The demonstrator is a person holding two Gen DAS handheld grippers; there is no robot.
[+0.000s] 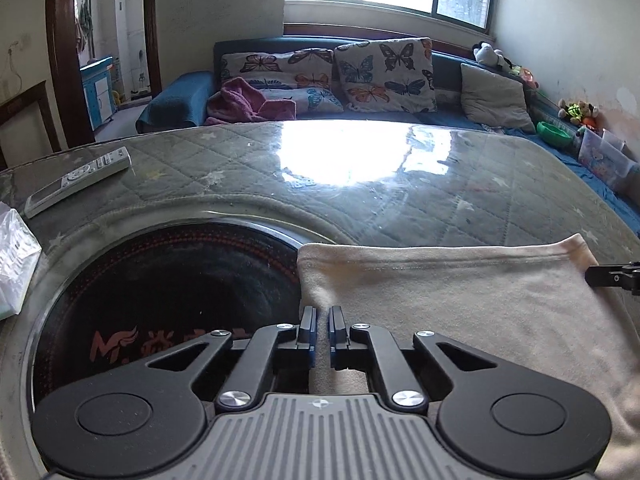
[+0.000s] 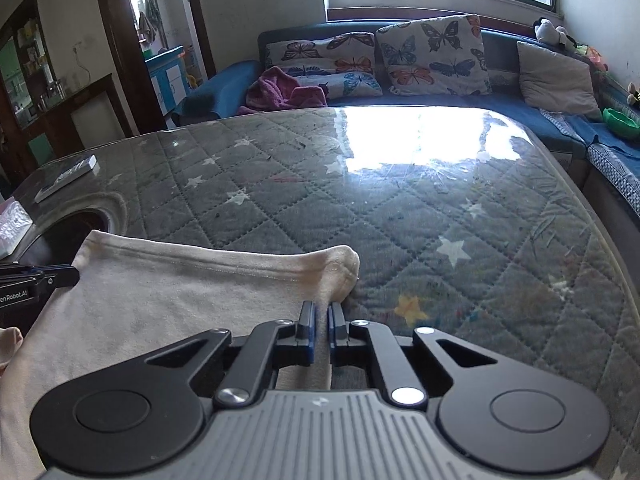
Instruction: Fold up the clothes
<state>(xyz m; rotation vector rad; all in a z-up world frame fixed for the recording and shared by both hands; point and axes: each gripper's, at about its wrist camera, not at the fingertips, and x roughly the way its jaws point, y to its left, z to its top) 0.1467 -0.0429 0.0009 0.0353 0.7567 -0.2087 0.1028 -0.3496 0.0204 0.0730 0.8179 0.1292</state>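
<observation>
A cream garment [image 1: 460,300] lies flat on the quilted table top, its hemmed edge on the far side. My left gripper [image 1: 322,318] is shut on the garment's left edge, and cloth shows between the blue pads. My right gripper [image 2: 321,316] is shut on the garment [image 2: 180,304] at its right edge, just behind a bunched corner [image 2: 344,264]. Each wrist view catches the other gripper's black tip at the frame's side: the right gripper's tip [image 1: 596,276] and the left gripper's tip [image 2: 72,274]. A bit of pale cloth shows at the lower left of the right wrist view.
The table [image 2: 440,220] has a glossy sheet over grey quilting with stars. A round black cooktop [image 1: 160,300] is set into it, left of the garment. A remote control [image 1: 76,180] and a plastic packet [image 1: 16,256] lie at far left. A blue sofa [image 1: 176,104] with butterfly cushions stands behind.
</observation>
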